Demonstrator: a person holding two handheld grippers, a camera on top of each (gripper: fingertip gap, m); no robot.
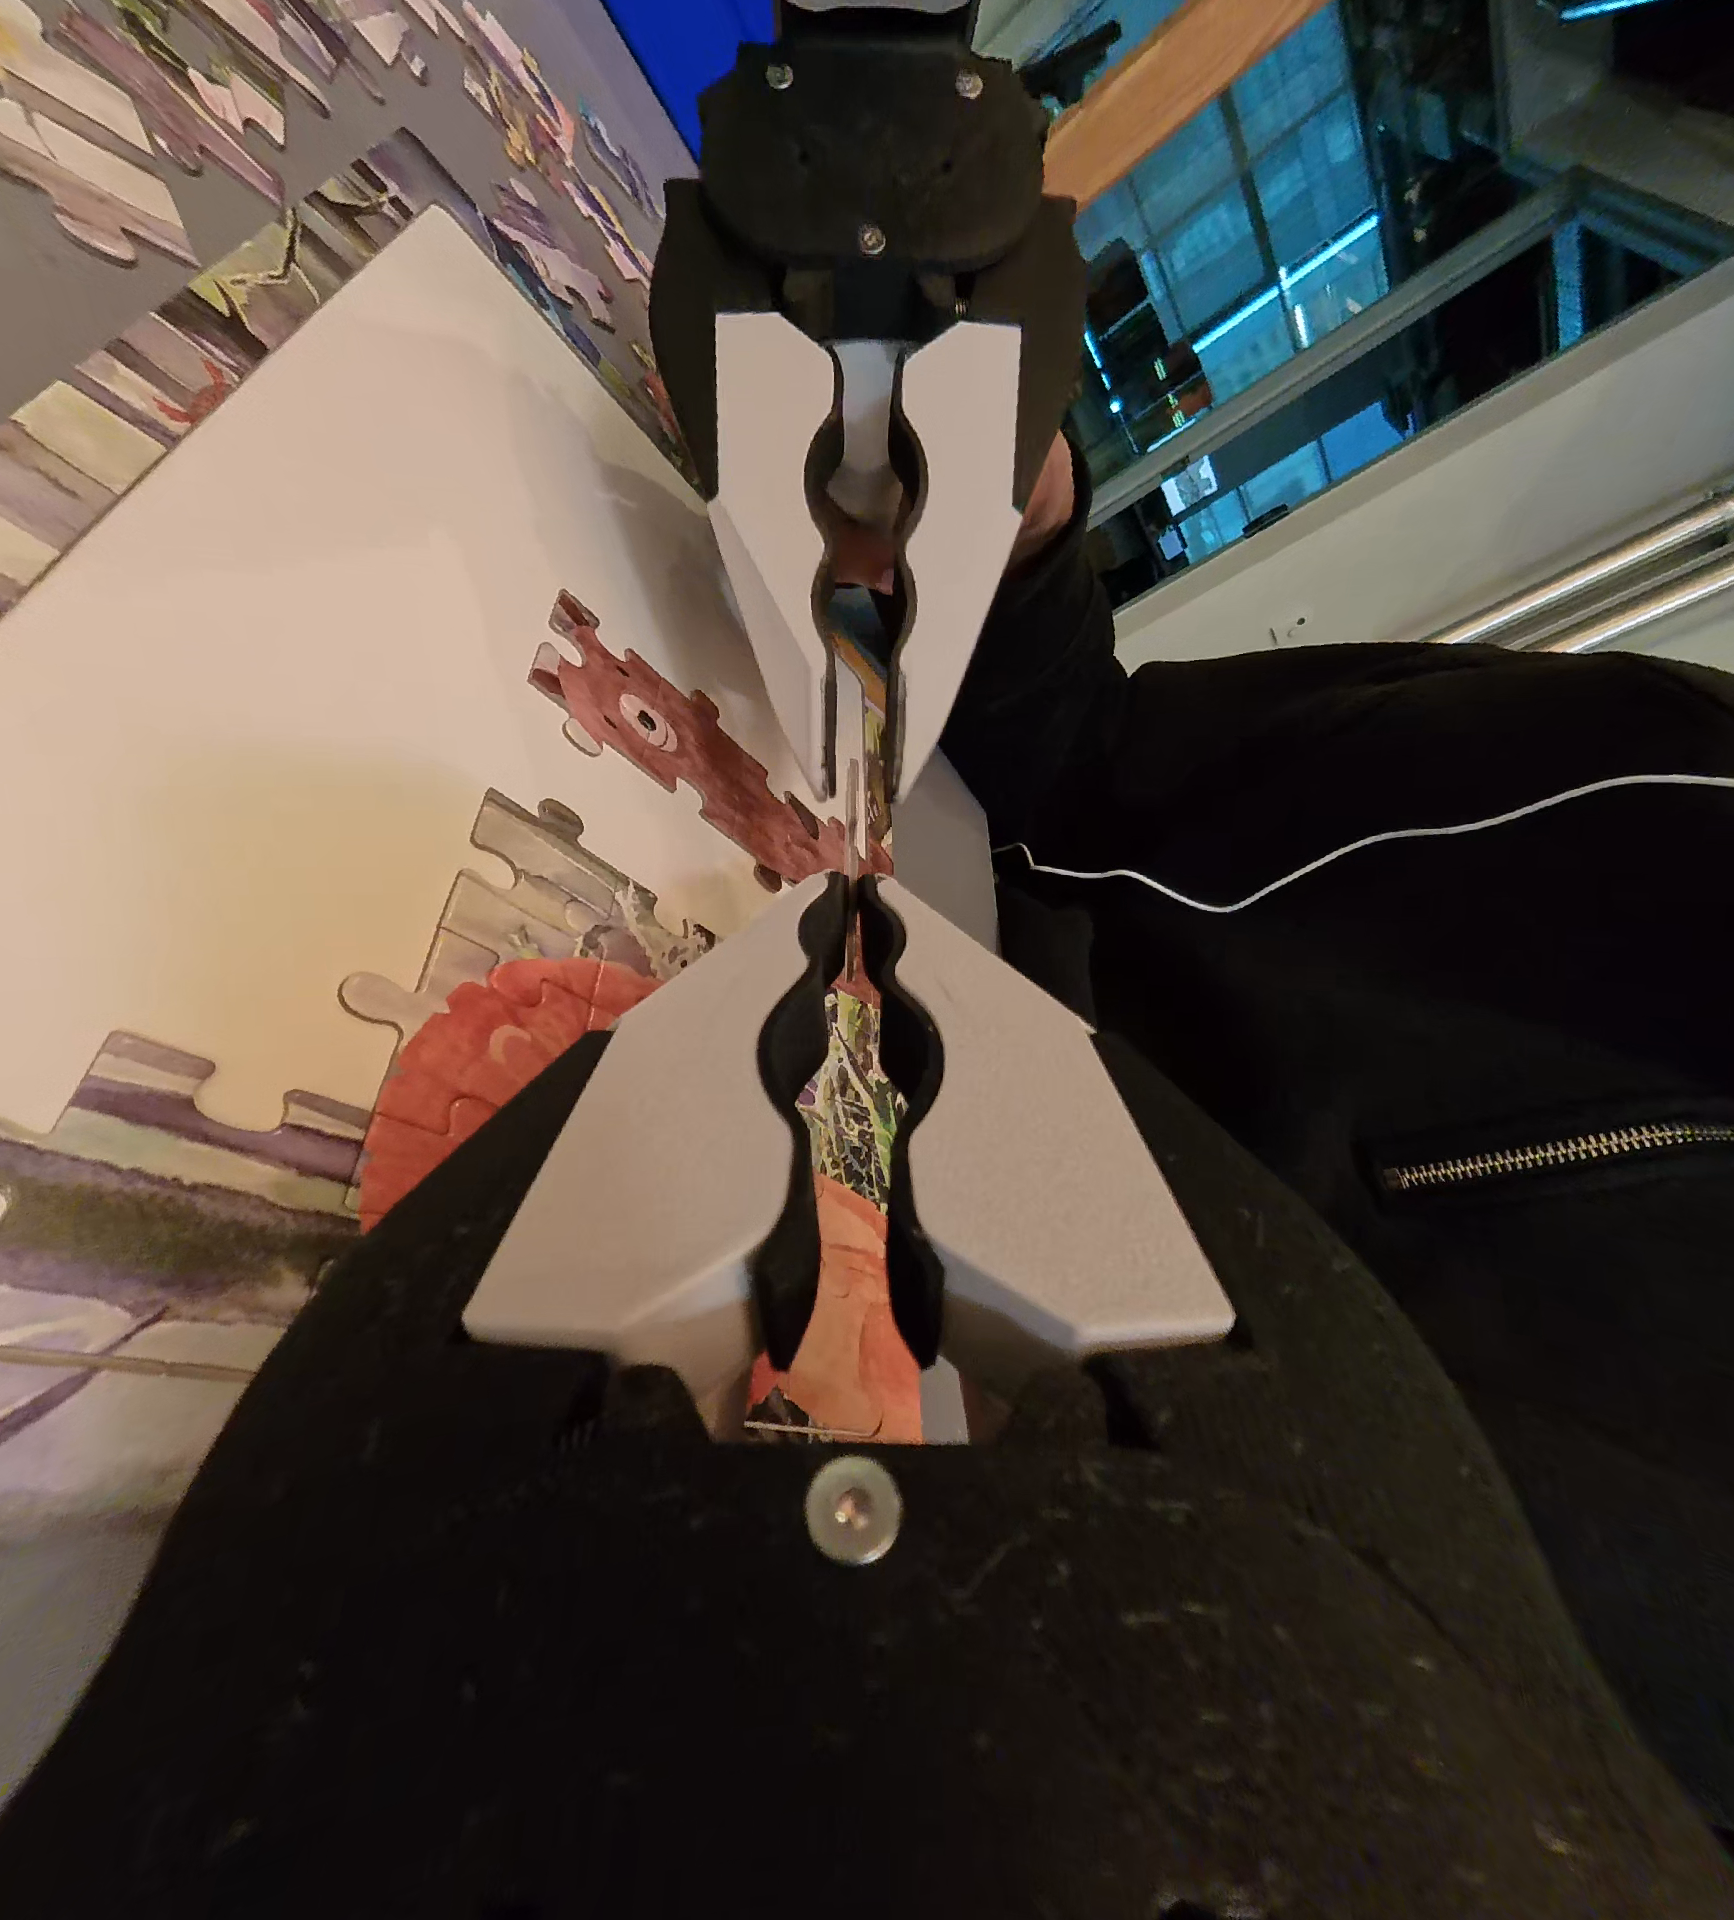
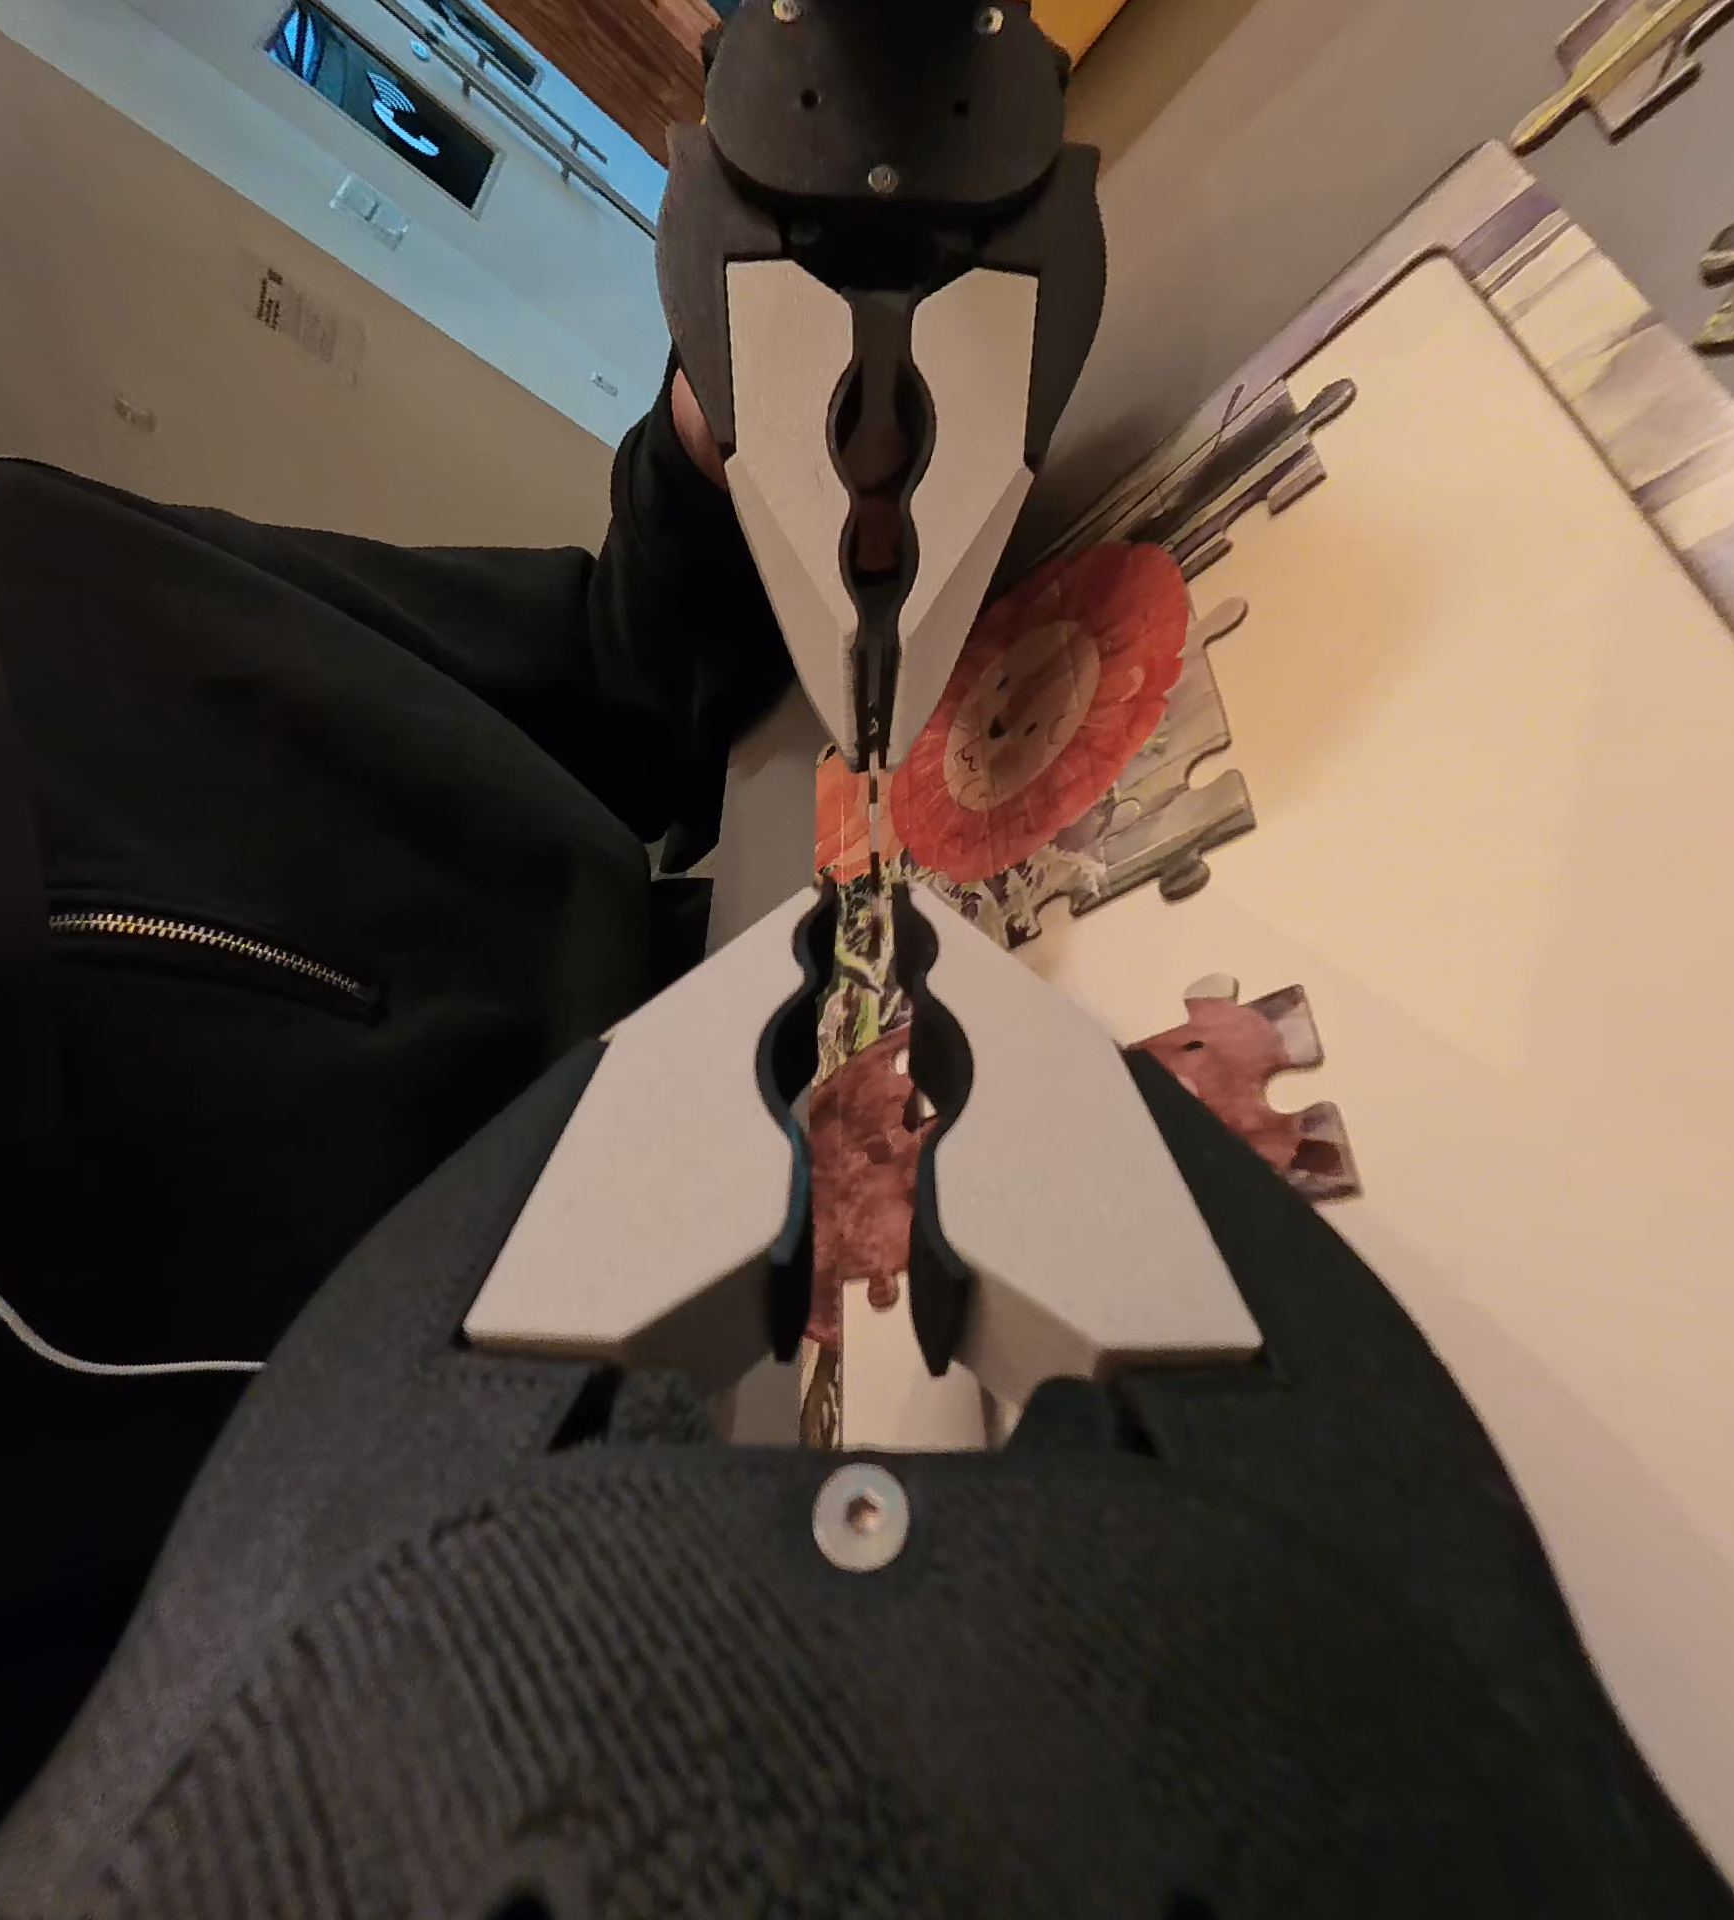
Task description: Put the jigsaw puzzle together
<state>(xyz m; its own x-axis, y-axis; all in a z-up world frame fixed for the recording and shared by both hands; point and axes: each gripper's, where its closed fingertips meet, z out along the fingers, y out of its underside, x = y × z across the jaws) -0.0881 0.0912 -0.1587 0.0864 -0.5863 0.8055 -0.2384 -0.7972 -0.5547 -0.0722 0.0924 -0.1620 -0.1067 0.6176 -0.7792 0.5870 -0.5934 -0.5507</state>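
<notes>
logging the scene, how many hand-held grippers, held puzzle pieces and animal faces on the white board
hand-held grippers: 2 (left hand-held gripper, right hand-held gripper)
held puzzle piece: 1
animal faces: 2 (lion face, brown bear face)
total: 5

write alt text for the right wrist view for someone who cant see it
Two grippers, right gripper near and left gripper opposite, pinch one edge-on puzzle piece above a cream puzzle board holding an assembled lion section and brown animal section.

An office-like atrium: tall glazed windows (image 1: 1289, 208), steel railings (image 1: 1621, 540), a wall notice (image 2: 307, 312), a grey table (image 1: 32, 260).
</notes>
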